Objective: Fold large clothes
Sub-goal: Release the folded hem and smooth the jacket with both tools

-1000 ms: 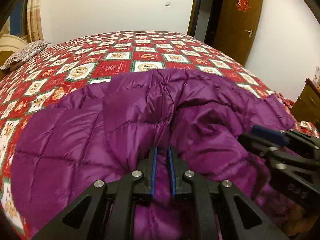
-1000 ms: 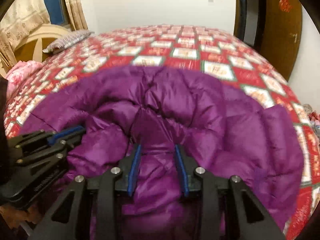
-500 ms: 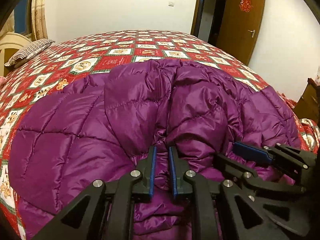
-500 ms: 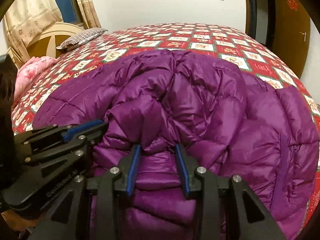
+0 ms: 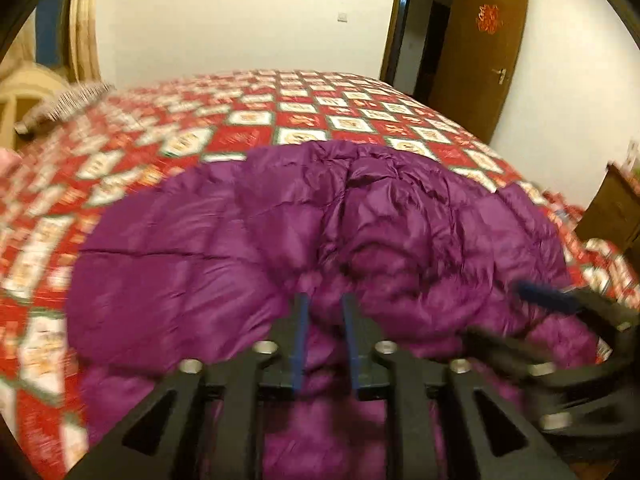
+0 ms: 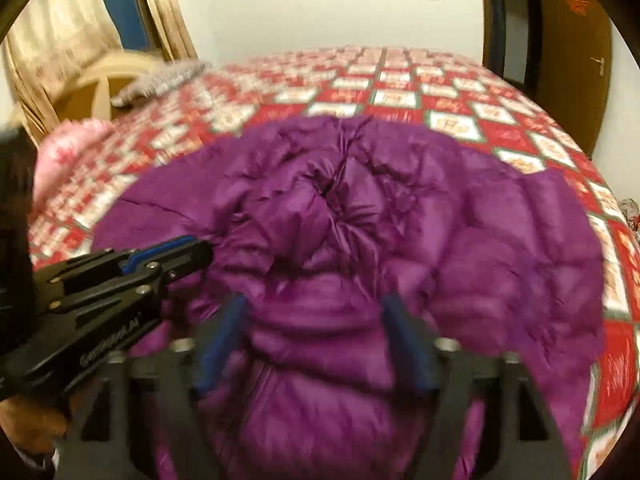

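1. On the red patterned bedspread (image 5: pixel 248 140) lies the purple puffer jacket (image 5: pixel 248 240). It fills the middle and lower part of both pictures, bunched into a soft heap near the low edge of the frame.

2. Both grippers have just been opening. Half a second ago each one pinched a fold of the jacket. Now the left gripper (image 5: pixel 323 312) has its blue pads a little apart, and purple cloth shows in the gap, but the pads do not seem to squeeze it.

3. The right gripper (image 6: pixel 316 320) has its pads far apart at the bottom middle of its picture. A puffy roll of the jacket sits between them, loose and not pressed.

4. I think this means the fold has been laid down and let go. The jacket now looks shorter and thicker than it did a second ago, and more of the bedspread shows beyond it.

5. Both pictures are blurry, and the jacket sits a bit farther off than it did half a second ago, so both hands look to be pulling back from it.

6. Both grippers point forward and slanting down at the jacket, side by side. The right gripper shows at the right edge of the left view, and the left gripper shows at the left of the right view.

7. A striped pillow (image 5: pixel 60 106) lies at the upper left. A brown door (image 5: pixel 476 60) stands open at the upper right.
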`<state>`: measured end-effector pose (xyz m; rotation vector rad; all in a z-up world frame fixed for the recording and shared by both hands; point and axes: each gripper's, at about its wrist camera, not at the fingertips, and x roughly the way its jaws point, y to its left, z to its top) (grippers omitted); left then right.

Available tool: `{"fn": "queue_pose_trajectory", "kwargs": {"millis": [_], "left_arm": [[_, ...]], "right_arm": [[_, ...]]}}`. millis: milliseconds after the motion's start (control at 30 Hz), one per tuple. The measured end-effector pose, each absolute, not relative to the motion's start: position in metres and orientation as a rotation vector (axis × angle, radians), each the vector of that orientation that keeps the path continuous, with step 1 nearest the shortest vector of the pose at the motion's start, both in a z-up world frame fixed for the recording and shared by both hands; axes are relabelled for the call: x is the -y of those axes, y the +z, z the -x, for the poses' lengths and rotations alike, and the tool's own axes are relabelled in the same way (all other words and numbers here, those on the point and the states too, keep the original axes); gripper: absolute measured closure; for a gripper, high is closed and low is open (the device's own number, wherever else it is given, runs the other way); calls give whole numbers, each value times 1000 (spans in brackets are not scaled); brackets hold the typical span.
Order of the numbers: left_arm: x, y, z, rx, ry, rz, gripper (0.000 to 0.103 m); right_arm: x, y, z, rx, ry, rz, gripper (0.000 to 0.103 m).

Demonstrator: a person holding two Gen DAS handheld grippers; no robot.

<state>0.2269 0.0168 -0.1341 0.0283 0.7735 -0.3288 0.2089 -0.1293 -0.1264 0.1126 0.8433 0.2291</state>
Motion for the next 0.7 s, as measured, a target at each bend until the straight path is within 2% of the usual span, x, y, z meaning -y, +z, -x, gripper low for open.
{"fn": "queue_pose_trajectory", "kwargs": {"millis": [33,67,100,500,700], "left_arm": [[-19,-134,-218,-769,-298,-52,42],[-21,-134,-212,-763,-273,-61,33],[-24,-134,-205,-751,-244,-68,30],[-23,-158,-157,-818,-155,-194,30],[-43,-171,-127,-824,-192,-155,30]], "right_arm": [[131,-123,-200,-829,221,-112,15],[133,-120,-191,-821,215,-111,15],[136,-119,-183,-820,211,-115,15],[157,-144,-120,-916,114,-36,15],[181,-157,-79,-962,72,-44,15]]}}
